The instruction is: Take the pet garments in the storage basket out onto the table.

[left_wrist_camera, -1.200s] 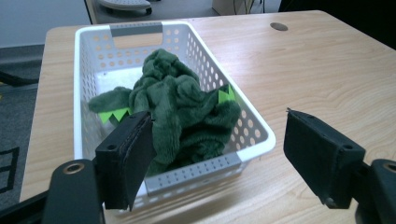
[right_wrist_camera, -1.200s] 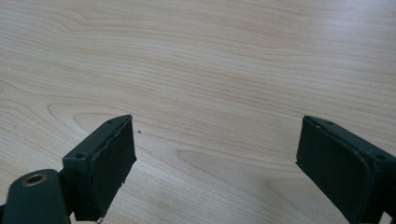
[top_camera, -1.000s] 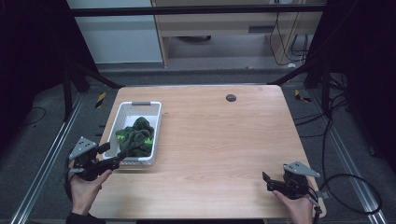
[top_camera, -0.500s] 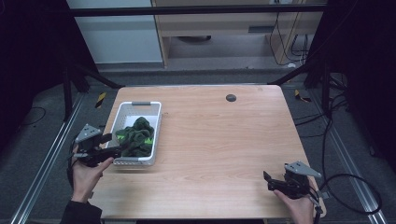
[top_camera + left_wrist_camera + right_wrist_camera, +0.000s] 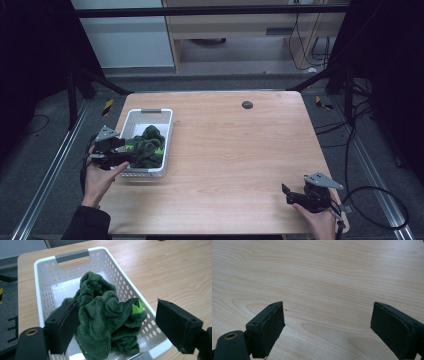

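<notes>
We are finding the left hand-held gripper (image 5: pixel 112 325) spread wide around the green cloth (image 5: pixel 105 317) bunched in the white basket (image 5: pixel 72 257), seemingly positioning for a grasp. The right hand-held gripper (image 5: pixel 327 327) is idling apart over bare worktop (image 5: pixel 324 270).

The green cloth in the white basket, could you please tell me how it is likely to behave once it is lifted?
The green cloth lies crumpled in soft folds, so it will probably hang limp and unfold. Its plush pile looks grippy rather than slippery. It fills much of the white basket, so a fold might drag on the perforated wall; the basket looks light and could shift. The left tool stands open around the cloth.
</notes>
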Tool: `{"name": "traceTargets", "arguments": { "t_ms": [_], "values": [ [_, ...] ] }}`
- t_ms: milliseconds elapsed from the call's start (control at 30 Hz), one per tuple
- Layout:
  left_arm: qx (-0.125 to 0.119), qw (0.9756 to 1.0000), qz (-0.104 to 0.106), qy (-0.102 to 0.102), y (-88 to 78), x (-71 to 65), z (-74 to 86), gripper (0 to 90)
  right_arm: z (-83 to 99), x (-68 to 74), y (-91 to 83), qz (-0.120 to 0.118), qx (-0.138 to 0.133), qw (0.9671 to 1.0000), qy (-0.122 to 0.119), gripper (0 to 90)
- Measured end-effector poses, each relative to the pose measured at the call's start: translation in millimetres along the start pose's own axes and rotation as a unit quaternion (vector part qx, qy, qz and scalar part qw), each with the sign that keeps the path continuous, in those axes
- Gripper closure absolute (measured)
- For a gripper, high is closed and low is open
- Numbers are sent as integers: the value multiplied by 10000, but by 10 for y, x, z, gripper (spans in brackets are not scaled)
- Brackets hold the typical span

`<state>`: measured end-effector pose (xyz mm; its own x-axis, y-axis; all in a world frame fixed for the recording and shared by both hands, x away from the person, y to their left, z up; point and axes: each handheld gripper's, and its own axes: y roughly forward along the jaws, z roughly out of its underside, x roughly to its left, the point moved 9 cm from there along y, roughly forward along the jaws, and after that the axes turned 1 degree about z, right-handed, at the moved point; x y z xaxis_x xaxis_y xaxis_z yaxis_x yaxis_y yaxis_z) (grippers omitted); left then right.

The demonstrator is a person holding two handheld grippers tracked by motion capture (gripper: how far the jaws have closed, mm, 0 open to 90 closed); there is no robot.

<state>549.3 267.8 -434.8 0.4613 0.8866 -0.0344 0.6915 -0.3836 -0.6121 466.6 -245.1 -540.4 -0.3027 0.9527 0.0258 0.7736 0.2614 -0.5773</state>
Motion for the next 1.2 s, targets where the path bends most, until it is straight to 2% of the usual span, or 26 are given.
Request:
{"name": "traceTargets", "arguments": {
  "t_ms": [133,267,367,667,967,1200],
  "values": [
    [121,9999,-17,66,58,10,-36,178,-4,2,15,-6,-11,10000,-59,115],
    [190,9998,8,47,99,12,-47,175,-10,6,17,-15,-21,10000,-67,115],
    [358,9993,3,112,169,11,-34,172,-9,-6,15,-6,-23,10000,-50,114],
    [608,9981,-36,114,261,71,-36,166,-27,-4,5,-33,-40,10000,-12,114],
    [791,9967,-86,140,371,85,-42,167,-29,-14,5,-25,-55,10000,-44,113],
    [926,9956,-107,137,448,101,-19,166,-19,2,8,-76,-6,10000,20,109]
  ]
}}
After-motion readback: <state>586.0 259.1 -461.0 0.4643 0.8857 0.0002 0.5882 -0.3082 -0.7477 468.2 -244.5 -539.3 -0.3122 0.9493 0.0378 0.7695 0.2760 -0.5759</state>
